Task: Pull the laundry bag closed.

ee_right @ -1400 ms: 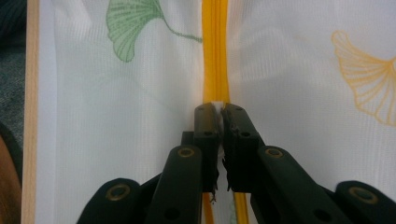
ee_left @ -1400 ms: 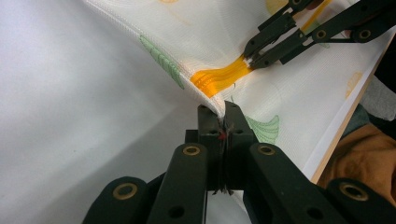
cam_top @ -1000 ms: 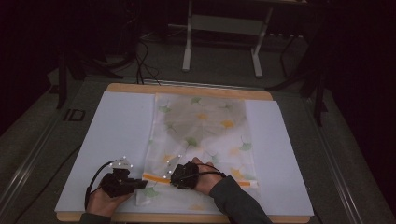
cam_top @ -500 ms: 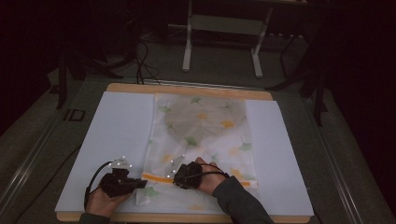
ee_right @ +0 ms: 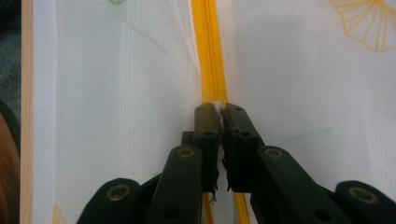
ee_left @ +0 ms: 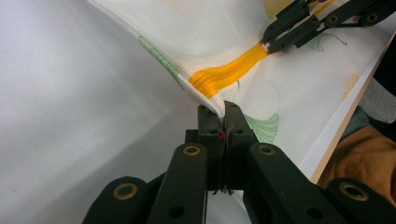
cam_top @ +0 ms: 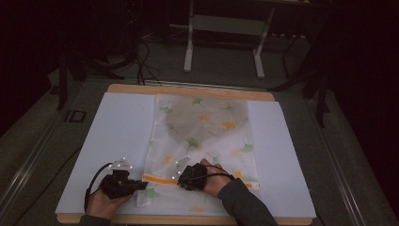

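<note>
A mesh laundry bag (cam_top: 204, 141) is laid flat mid-table. Its near-left corner is pinched in the closed left gripper (ee_left: 218, 114) as an anchor, while the zipper pull (ee_right: 215, 105) on the orange zipper (ee_right: 208, 51) is clamped by the closed right gripper (ee_right: 220, 112), likely for sliding.

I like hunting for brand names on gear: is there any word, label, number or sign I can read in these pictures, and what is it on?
None: no readable text on any surface.
Mesh laundry bag: only printed ginkgo leaves and an orange zipper, no lettering.
Left gripper and right gripper: plain black jaws with rivets, both clamped at the zipper, no markings.
Small dark outlined square left of the white board: too dim and small to tell whether it is a sign.
</note>
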Tool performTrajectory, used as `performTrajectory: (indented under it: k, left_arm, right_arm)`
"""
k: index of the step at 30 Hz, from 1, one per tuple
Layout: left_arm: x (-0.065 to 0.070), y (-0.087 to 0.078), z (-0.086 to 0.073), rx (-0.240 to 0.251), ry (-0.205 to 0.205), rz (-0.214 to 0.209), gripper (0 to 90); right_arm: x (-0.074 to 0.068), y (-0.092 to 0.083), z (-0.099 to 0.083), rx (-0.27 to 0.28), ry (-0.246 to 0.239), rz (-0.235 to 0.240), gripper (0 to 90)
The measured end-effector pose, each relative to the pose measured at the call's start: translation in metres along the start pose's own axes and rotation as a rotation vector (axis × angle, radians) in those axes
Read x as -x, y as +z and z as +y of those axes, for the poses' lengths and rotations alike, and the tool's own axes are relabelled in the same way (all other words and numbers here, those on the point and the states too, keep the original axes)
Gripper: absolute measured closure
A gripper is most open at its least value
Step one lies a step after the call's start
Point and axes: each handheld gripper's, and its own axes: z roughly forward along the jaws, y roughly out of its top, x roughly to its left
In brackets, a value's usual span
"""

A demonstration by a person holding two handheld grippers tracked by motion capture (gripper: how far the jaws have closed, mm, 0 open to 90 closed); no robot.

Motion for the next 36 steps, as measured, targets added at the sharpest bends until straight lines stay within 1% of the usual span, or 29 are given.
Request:
performTrajectory:
  k: [13,19,25,36]
  left_arm:
    - [0.0,-0.001,0.0,0.003,-0.003,0.0,88.8]
    - [-0.001,-0.002,0.0,0.004,0.0,0.002,88.8]
    - [-0.001,-0.003,0.0,0.01,-0.007,0.003,88.8]
    - [-0.002,-0.004,0.0,0.012,-0.005,0.002,88.8]
  right_arm:
    - [0.0,-0.005,-0.008,-0.01,0.003,-0.009,84.7]
    - [0.001,-0.008,-0.014,-0.014,0.017,-0.013,84.7]
    - [0.002,-0.011,-0.02,-0.013,0.019,-0.016,84.7]
    - [0.003,-0.016,-0.031,-0.018,0.034,-0.024,84.7]
